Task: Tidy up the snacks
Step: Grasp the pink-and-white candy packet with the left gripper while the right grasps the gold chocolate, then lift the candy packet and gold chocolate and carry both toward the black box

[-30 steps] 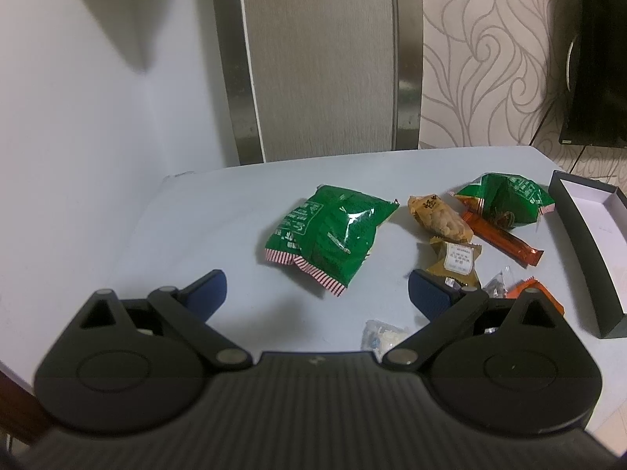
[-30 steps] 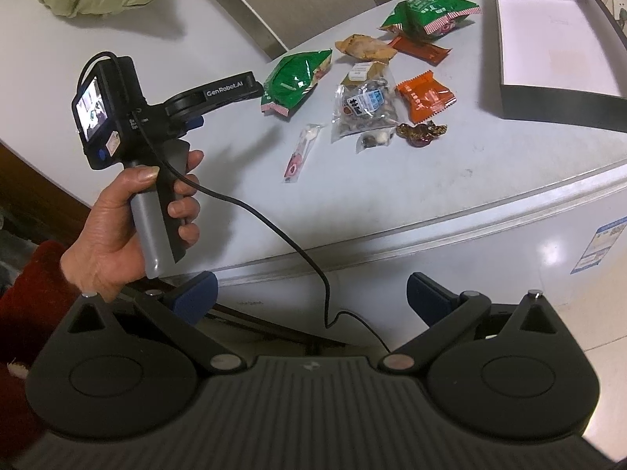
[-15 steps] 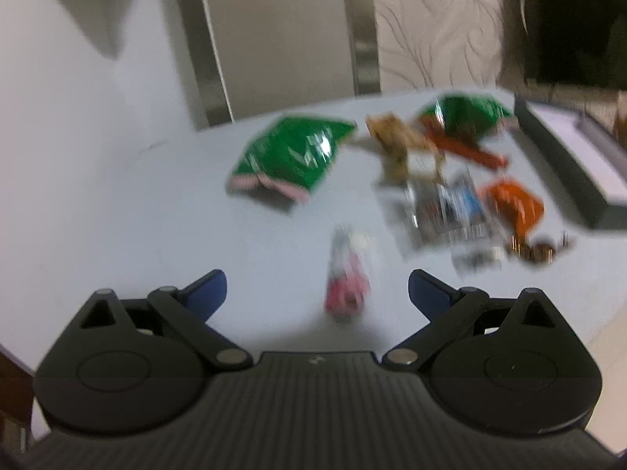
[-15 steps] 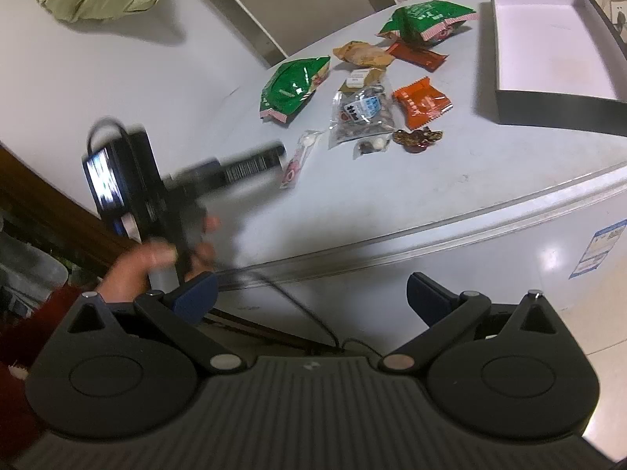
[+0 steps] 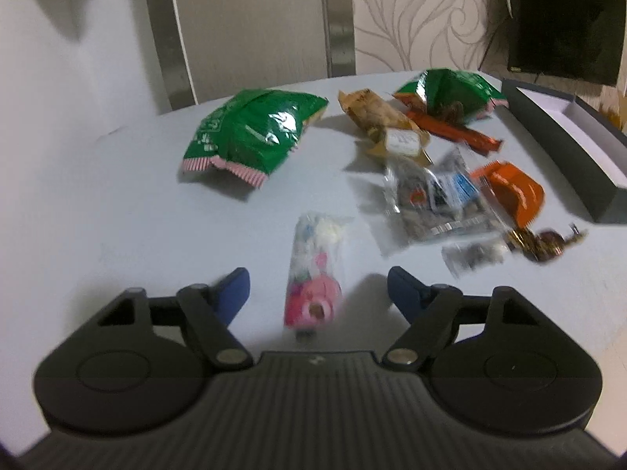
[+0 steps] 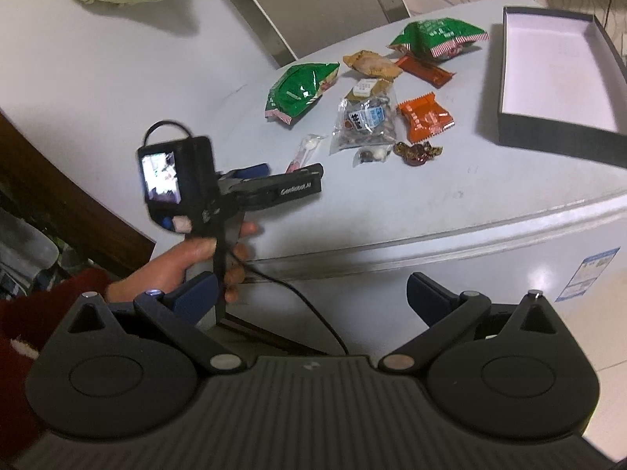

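Left tongs (image 5: 318,288) narrowing around one pink packet (image 5: 313,274), untouched, right tongs (image 6: 311,295) apart, two green bags (image 5: 250,137).

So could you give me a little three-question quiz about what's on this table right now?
1. True or false: the dark box already holds snacks.
2. Which snack lies between the left gripper's fingertips? A) pink candy packet B) orange packet C) green bag
3. Fill in: the right gripper hangs off the table edge with its jaws ____.

Key: 1 false, it is empty; 2 A, not yet pinched; 3 open.
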